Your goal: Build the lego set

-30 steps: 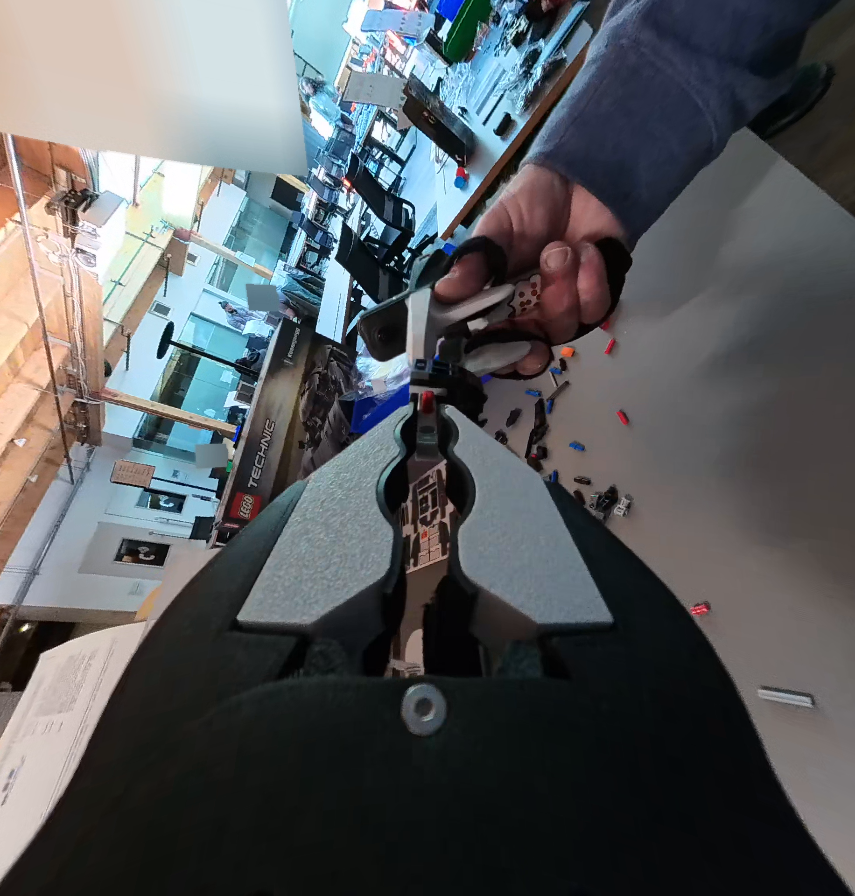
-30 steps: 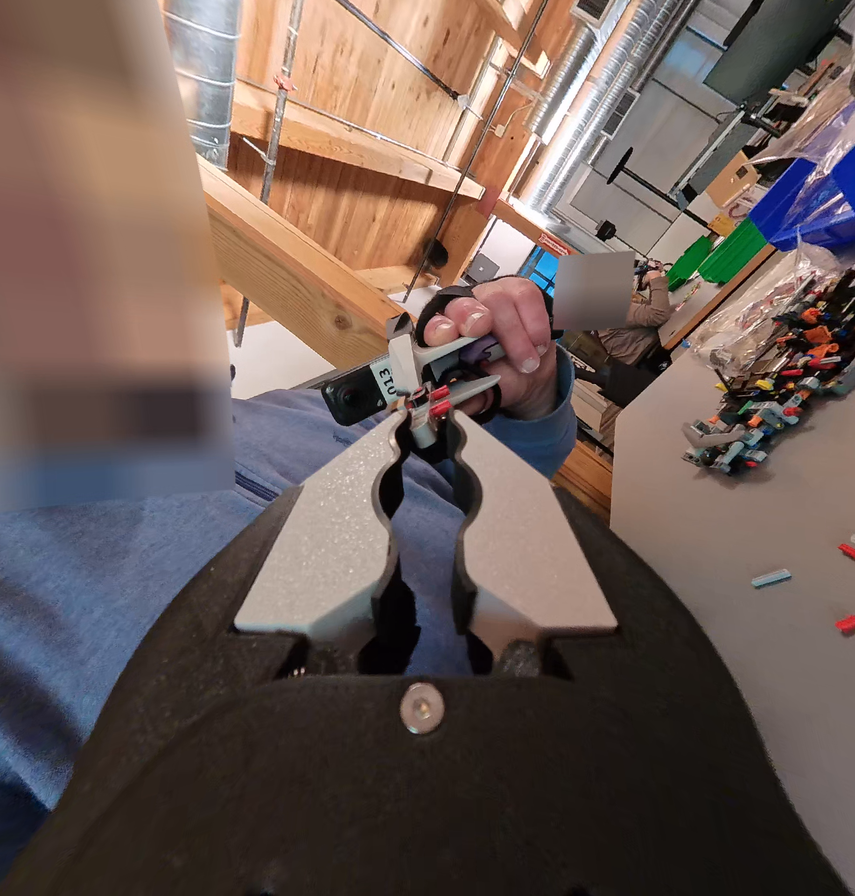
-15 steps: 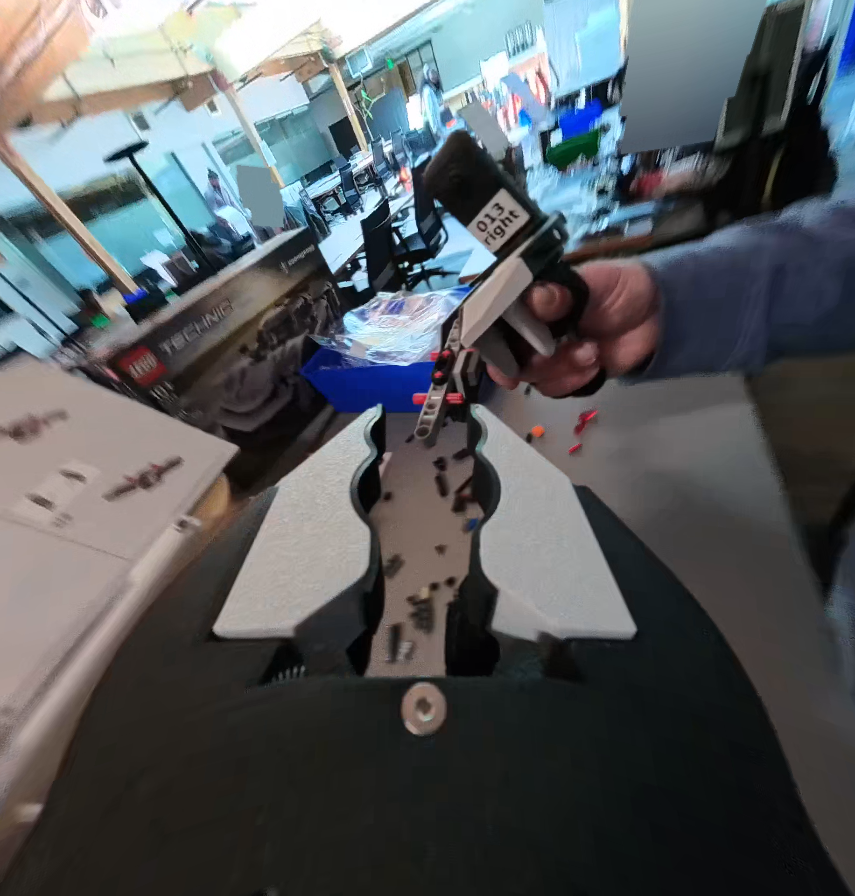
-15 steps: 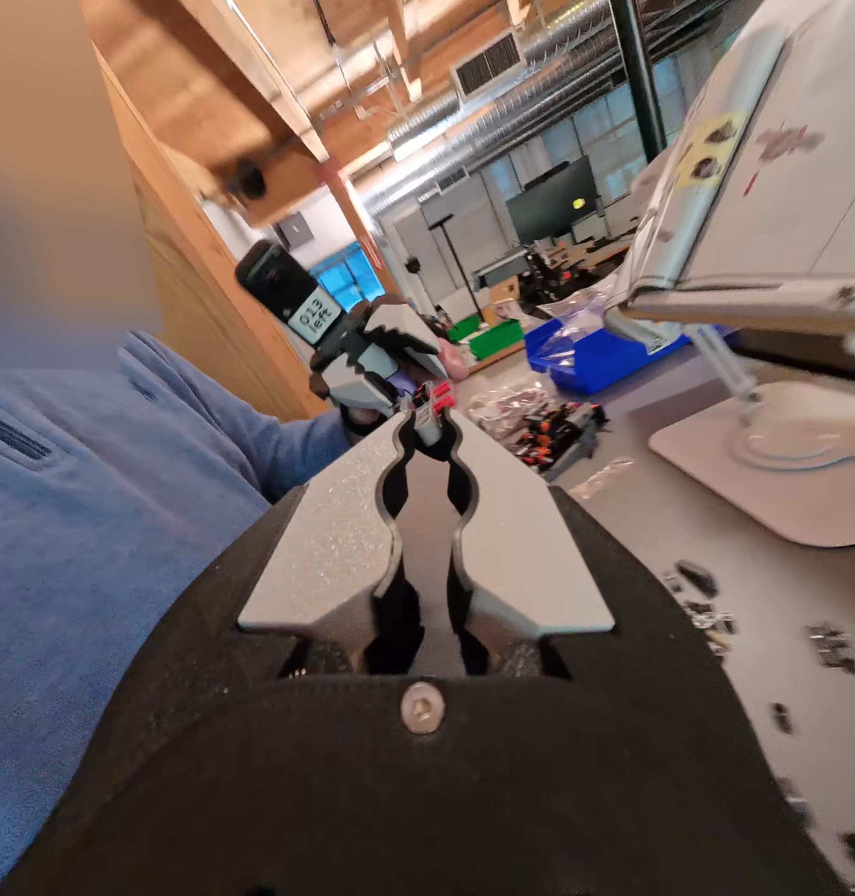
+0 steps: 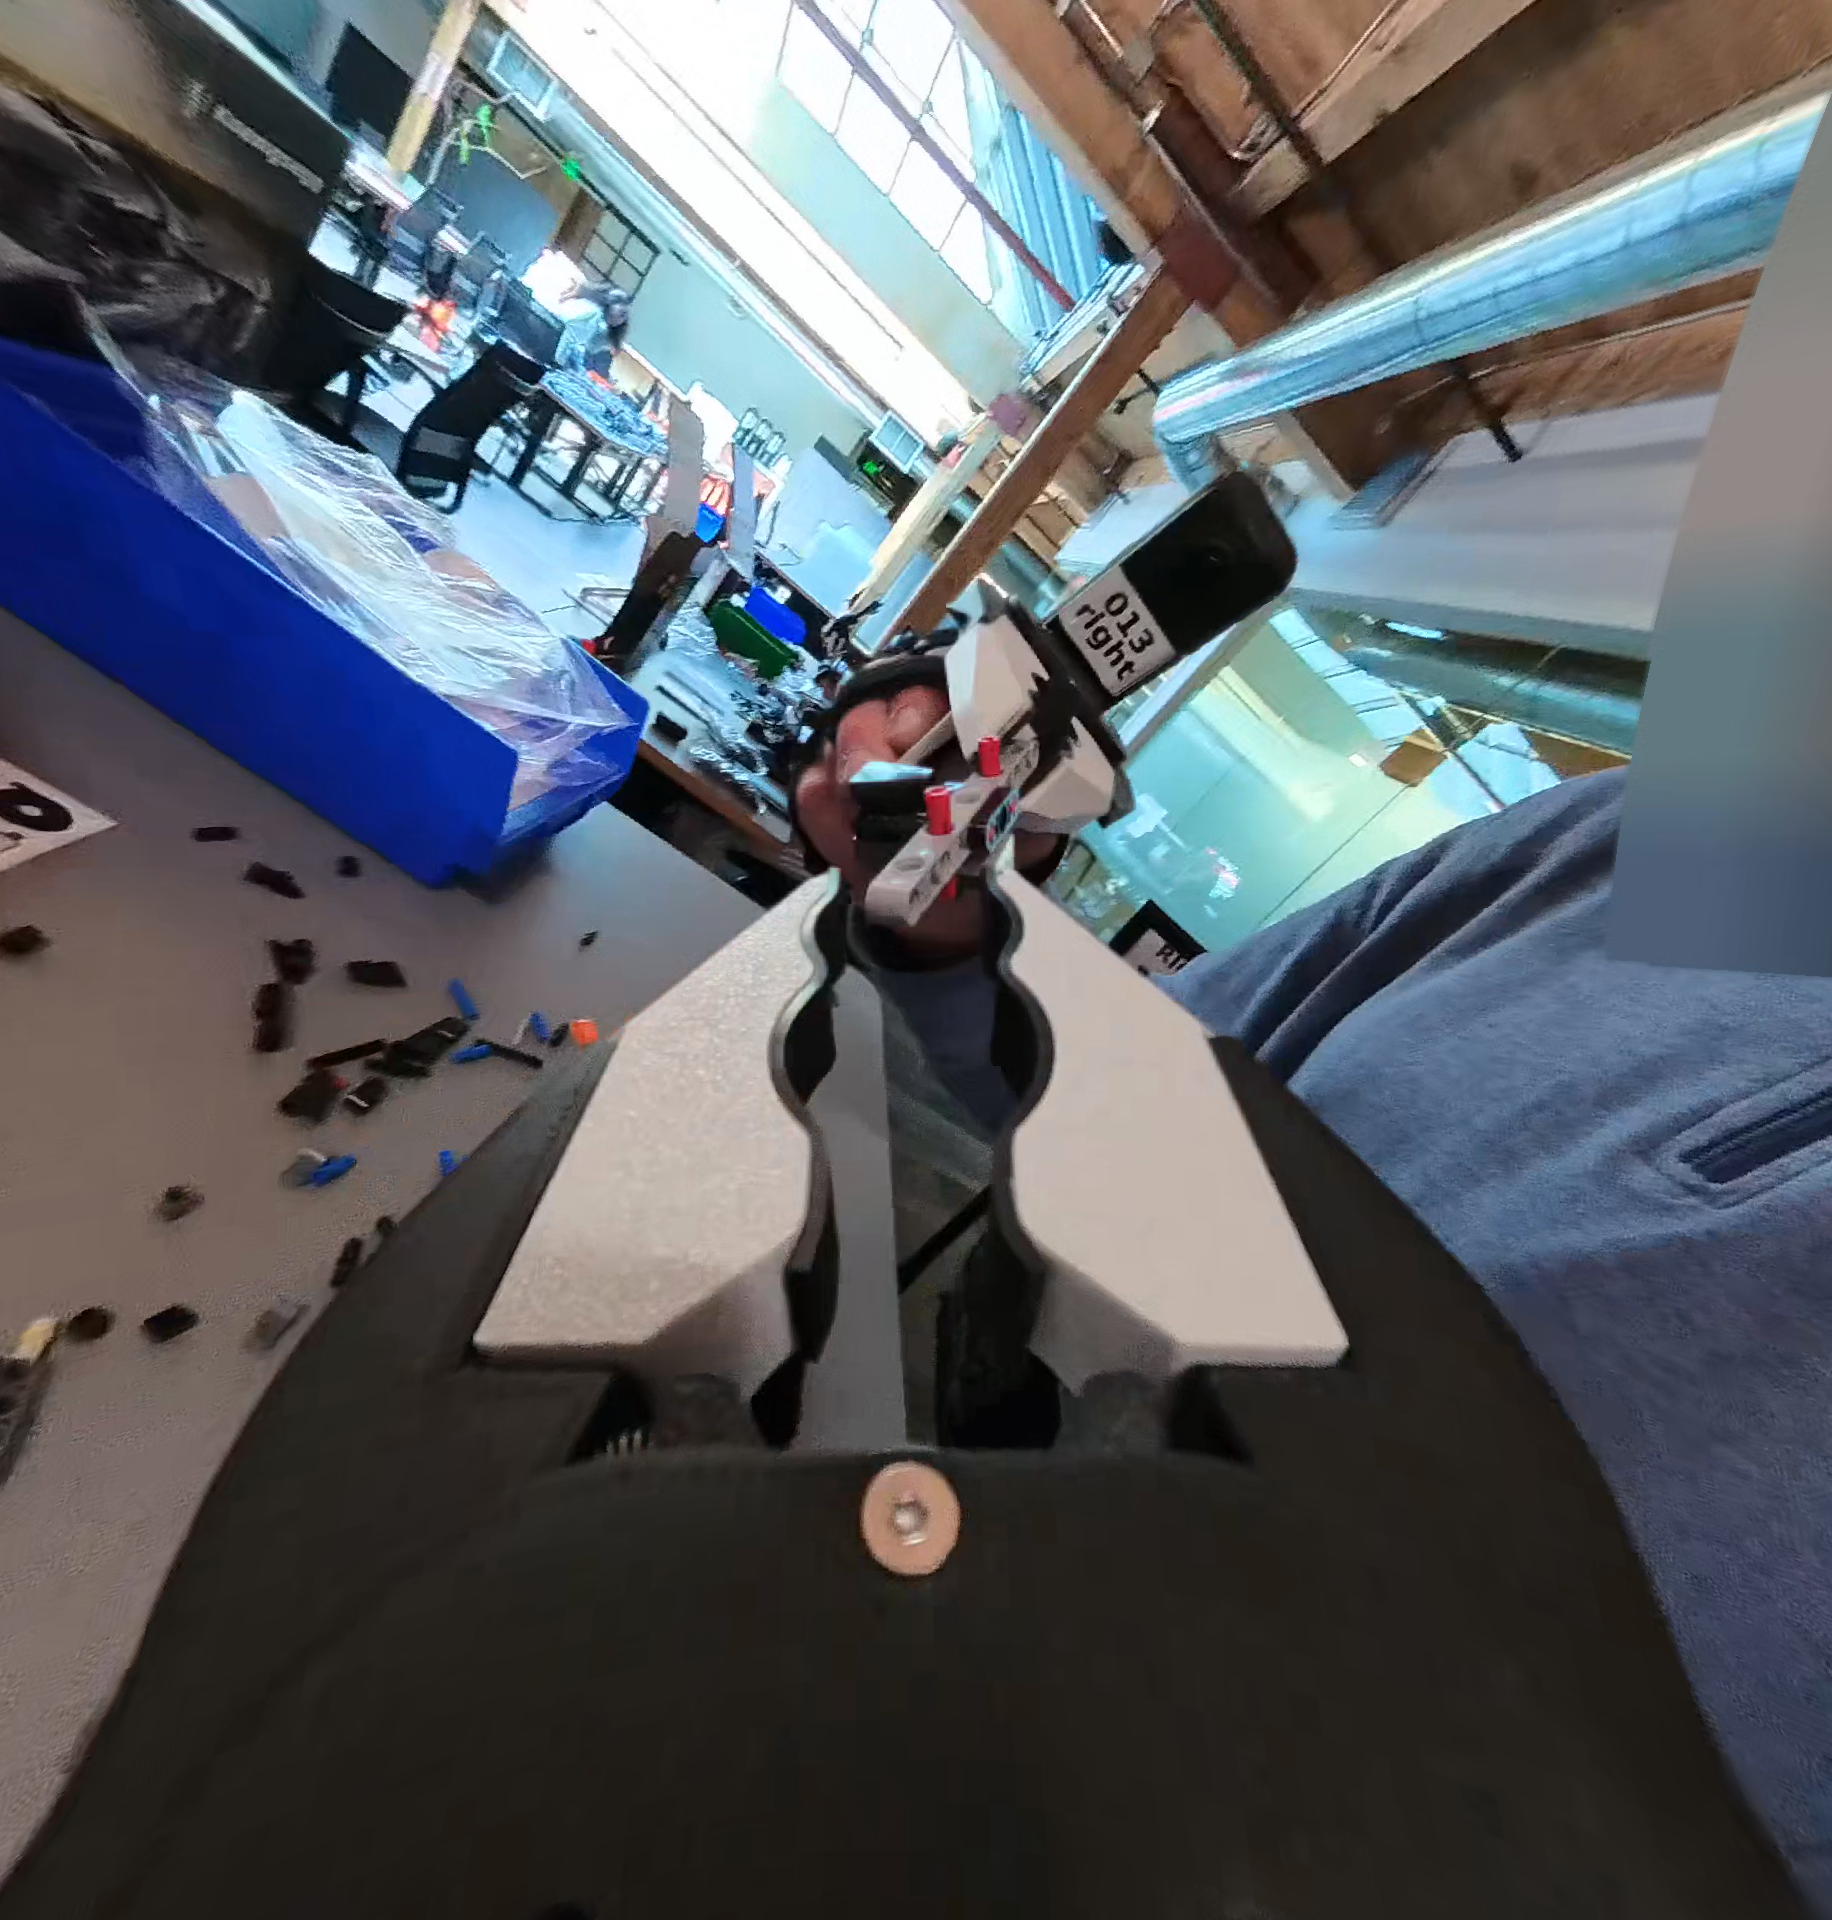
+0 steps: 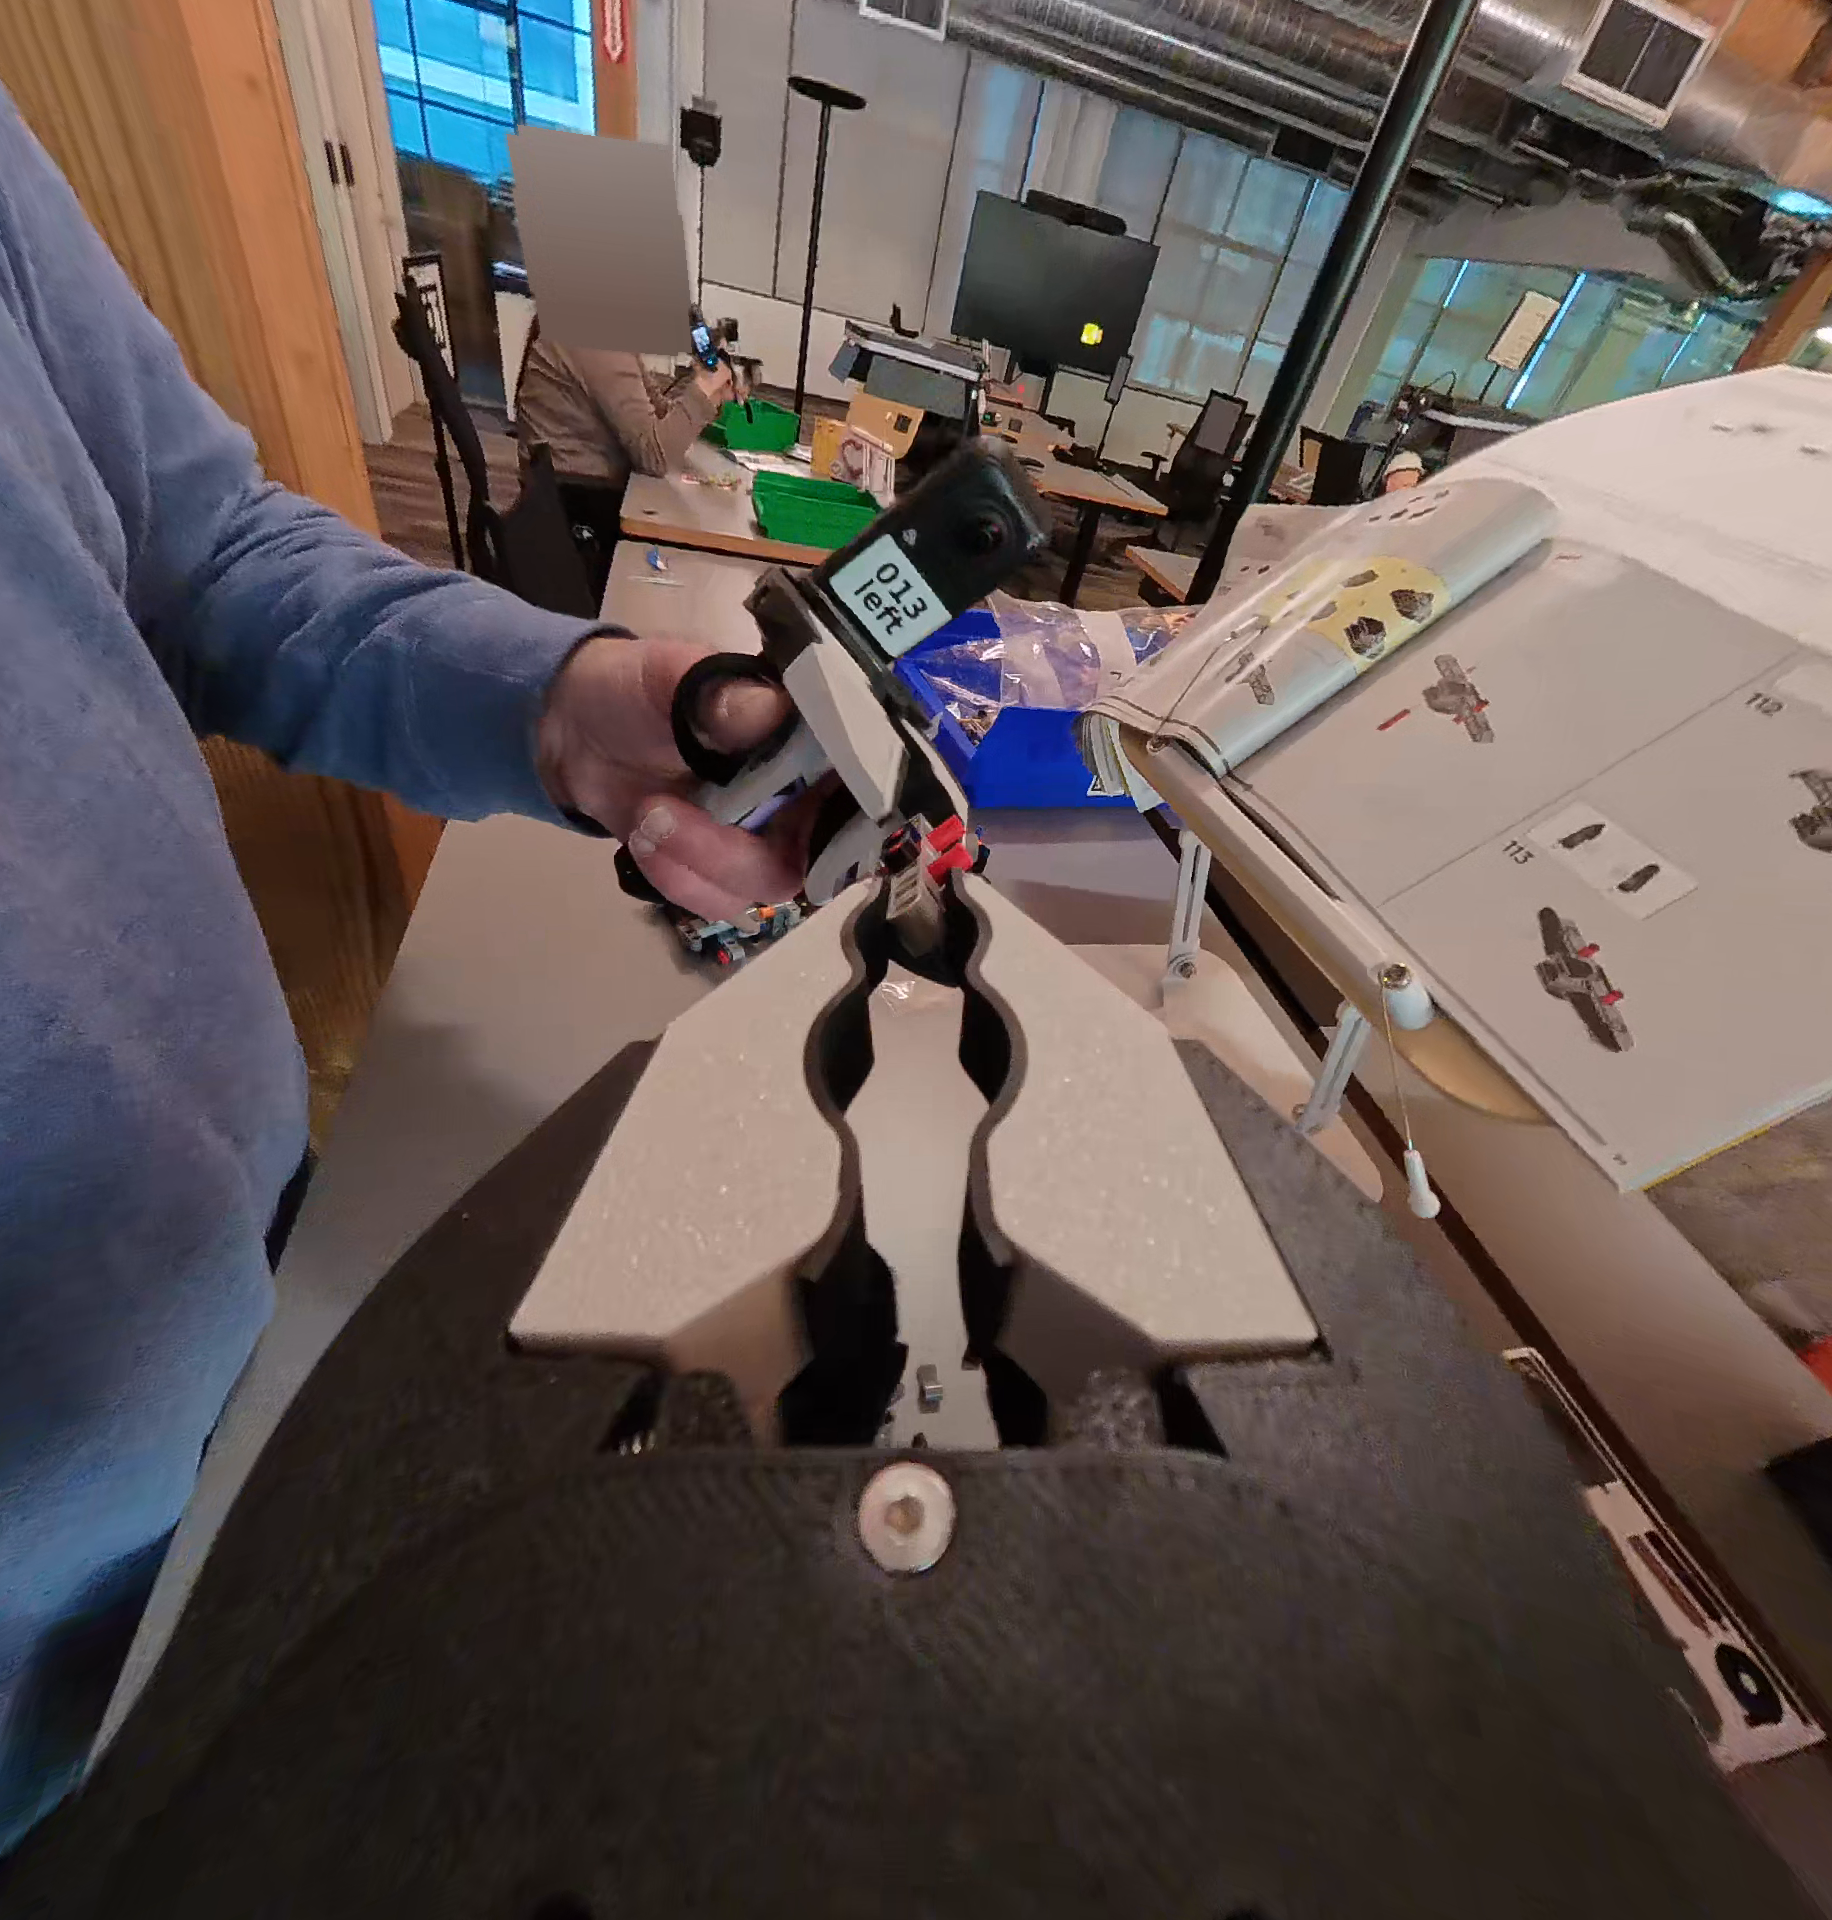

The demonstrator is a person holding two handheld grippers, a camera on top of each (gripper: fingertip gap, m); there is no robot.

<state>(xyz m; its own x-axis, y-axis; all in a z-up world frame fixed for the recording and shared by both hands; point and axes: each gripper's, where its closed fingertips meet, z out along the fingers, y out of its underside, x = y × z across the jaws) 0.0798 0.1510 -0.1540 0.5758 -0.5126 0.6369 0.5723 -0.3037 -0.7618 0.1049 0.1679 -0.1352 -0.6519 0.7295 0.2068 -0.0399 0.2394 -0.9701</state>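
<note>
Lego assembly held above the table.
A short grey beam [image 5: 927, 857] studded with red pins, tilted, is gripped at its far end; loose black, blue and red pieces [image 5: 372, 1070] lie scattered on the grey tabletop, well apart from it.

White label [image 5: 1118, 636], black print, on the black camera [image 5: 1213, 566] facing the left wrist view. Matching label [image 6: 888, 595] on the camera [image 6: 979, 514] facing the right wrist view. Open instruction booklet [image 6: 1566, 790]: printed step numbers beside part drawings. Printed sheet [image 5: 8, 821] on the table edge: characters blurred.
</note>
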